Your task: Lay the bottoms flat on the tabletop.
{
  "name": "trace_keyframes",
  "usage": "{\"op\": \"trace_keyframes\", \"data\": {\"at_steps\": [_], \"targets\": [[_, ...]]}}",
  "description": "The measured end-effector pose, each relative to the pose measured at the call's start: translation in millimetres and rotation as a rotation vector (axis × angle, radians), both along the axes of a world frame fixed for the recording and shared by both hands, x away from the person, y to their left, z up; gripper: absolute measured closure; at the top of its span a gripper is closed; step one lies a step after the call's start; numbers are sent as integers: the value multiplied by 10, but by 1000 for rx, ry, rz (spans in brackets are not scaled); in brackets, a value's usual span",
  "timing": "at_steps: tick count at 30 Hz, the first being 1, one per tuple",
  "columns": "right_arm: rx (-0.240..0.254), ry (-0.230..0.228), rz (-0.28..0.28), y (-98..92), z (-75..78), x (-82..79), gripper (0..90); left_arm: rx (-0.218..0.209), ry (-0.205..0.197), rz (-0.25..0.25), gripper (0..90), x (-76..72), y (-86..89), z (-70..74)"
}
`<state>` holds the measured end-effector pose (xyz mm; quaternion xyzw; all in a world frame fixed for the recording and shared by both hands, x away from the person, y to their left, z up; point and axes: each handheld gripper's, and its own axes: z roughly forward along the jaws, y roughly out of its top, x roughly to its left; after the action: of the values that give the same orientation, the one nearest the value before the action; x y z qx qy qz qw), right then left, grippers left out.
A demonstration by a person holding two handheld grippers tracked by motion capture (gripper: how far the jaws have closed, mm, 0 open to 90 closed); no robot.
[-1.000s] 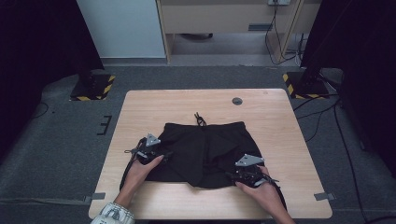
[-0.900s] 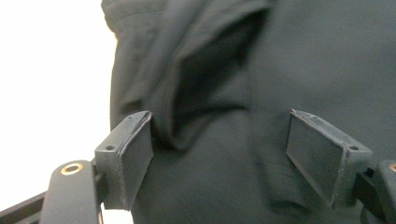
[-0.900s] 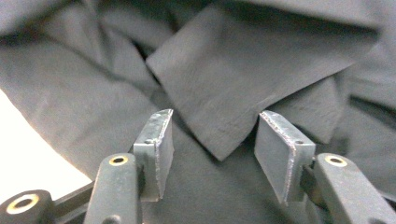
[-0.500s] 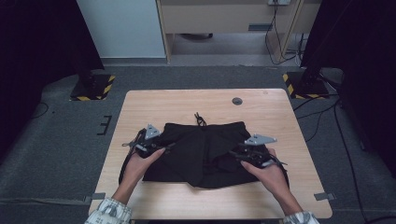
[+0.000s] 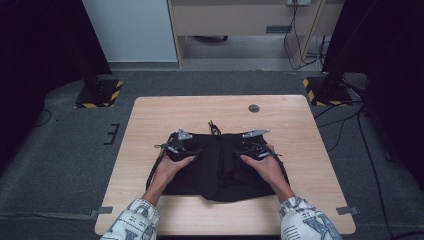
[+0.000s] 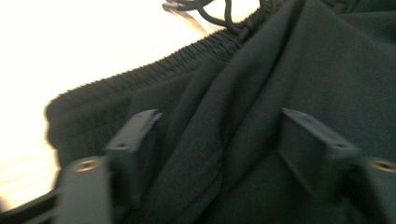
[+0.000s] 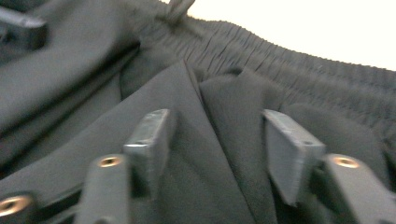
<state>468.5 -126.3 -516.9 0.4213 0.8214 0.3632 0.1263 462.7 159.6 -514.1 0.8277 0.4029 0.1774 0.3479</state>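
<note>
- lying flat on the wooden worktop [image 5: 150,120], the black shorts [image 5: 220,170] are sitting with the elastic waistband [image 6: 154,74] at the far edge and the drawstring [image 5: 214,128] spilling onto bare wood.
- the left gripper [image 5: 176,146] is hovering near the waistband's left part; its jaws have just been closing, yet they are standing apart, with cloth bunching between them but not pinched.
- the right gripper [image 5: 251,145] is doing the same on the right: jaws narrowing, a fold rising between them, pads not pressing.
- judging by this, the step in hand is taking hold near the waistband for folding or straightening.
- next, both grippers need to be closing fully on the cloth before lifting.
</note>
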Motion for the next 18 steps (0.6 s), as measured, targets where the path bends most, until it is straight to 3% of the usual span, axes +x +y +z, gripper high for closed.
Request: {"op": "trace_keyframes", "data": {"at_steps": [2, 4, 8, 13, 18], "targets": [[0, 5, 26, 29, -19, -21, 681, 27, 8, -7, 484, -3, -38, -33], [-17, -8, 34, 42, -12, -36, 798, 16, 2, -4, 630, -20, -48, -19], [24, -25, 41, -4, 73, -75, 856, -29, 16, -10, 823, -68, 4, 64], [68, -72, 74, -103, 304, -267, 856, -79, -7, -46, 857, -265, 87, 267], [74, -94, 99, -244, 374, -533, 856, -94, 26, -119, 861, -588, 140, 284]]}}
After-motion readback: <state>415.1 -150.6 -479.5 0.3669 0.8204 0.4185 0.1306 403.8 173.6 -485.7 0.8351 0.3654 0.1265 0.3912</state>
